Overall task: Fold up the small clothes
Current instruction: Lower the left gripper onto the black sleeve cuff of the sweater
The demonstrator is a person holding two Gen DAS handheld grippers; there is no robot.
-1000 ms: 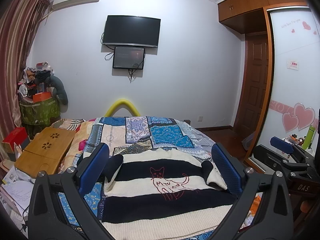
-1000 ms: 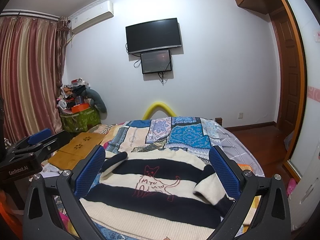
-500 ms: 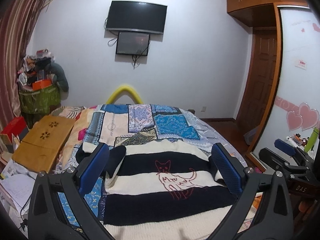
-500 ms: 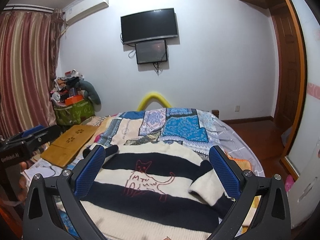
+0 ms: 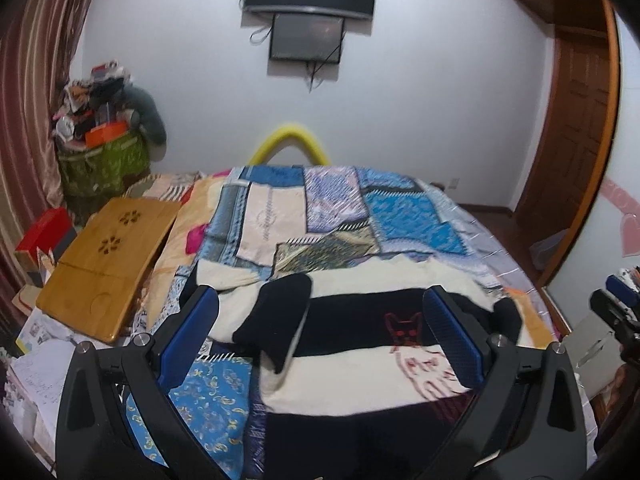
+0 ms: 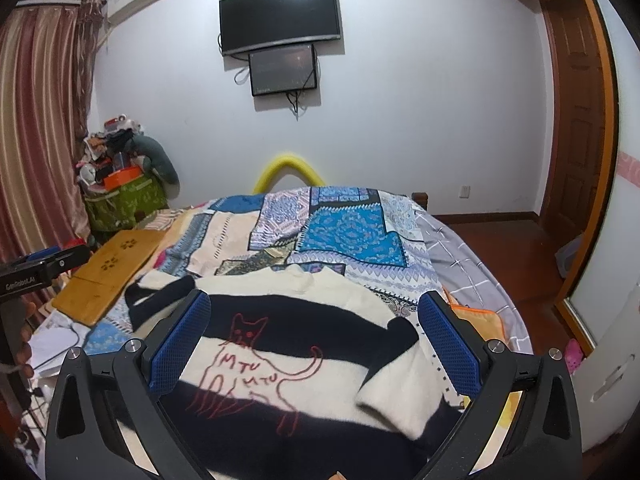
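Wall: white, a television mounted upper centre.
Left edge: striped curtains.
Right edge: wooden door.
Centre: bed under patchwork quilt.

sweater: "MTU MTU" | left hand-held gripper: "GenRobot.AI"

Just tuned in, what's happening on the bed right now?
A person holds two grippers over a striped sweater lying on the bed. Both sleeves are already folded in across the body. The left gripper and right gripper are both open and grip nothing.
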